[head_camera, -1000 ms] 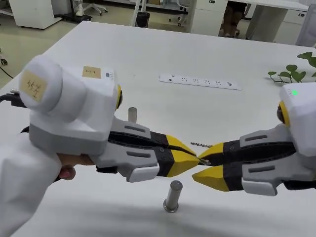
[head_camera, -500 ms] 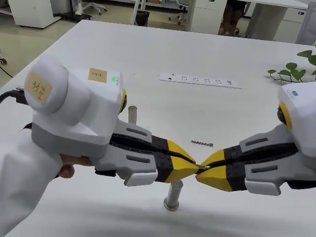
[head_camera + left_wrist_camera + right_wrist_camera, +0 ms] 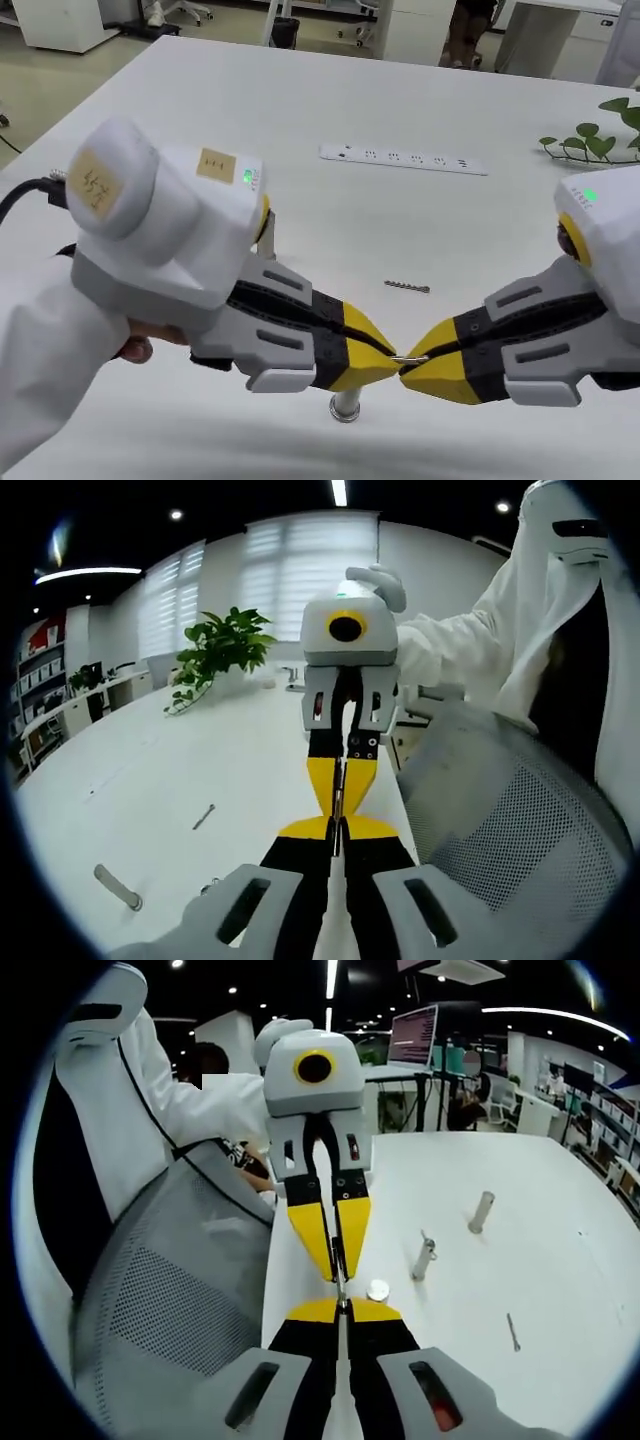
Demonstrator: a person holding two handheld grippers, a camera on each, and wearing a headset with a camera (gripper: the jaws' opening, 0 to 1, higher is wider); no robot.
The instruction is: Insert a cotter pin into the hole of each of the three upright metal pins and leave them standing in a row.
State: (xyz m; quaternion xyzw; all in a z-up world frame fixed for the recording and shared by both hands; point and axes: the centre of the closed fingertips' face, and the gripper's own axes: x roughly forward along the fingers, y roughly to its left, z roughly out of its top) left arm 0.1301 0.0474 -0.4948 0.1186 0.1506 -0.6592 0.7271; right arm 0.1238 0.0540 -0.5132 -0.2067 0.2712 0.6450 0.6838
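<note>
On the left of the head view, the left gripper [image 3: 388,357] reaches in low over the white table [image 3: 250,110], its yellow jaws clenched on one end of a thin cotter pin [image 3: 409,359]. It holds the pin level just above the near metal pin [image 3: 346,405], which stands upright at the table's front edge, probably so the pin can be lined up with that post's hole. Further back a spare cotter pin [image 3: 407,287] lies flat on the table, likely waiting for a later post, and beyond it lies a power strip [image 3: 403,159]. On the right, the right gripper [image 3: 406,366] meets the left one tip to tip, its jaws also squeezed shut on the same cotter pin. Judging by this, the pin is being passed across or re-gripped for a better angle. In the right gripper view the middle metal pin [image 3: 425,1258] stands just past the near one and seems to have something thin through its top, though it is too small to be sure. The far metal pin [image 3: 481,1212] stands upright beyond it, well clear, so the row is in place
</note>
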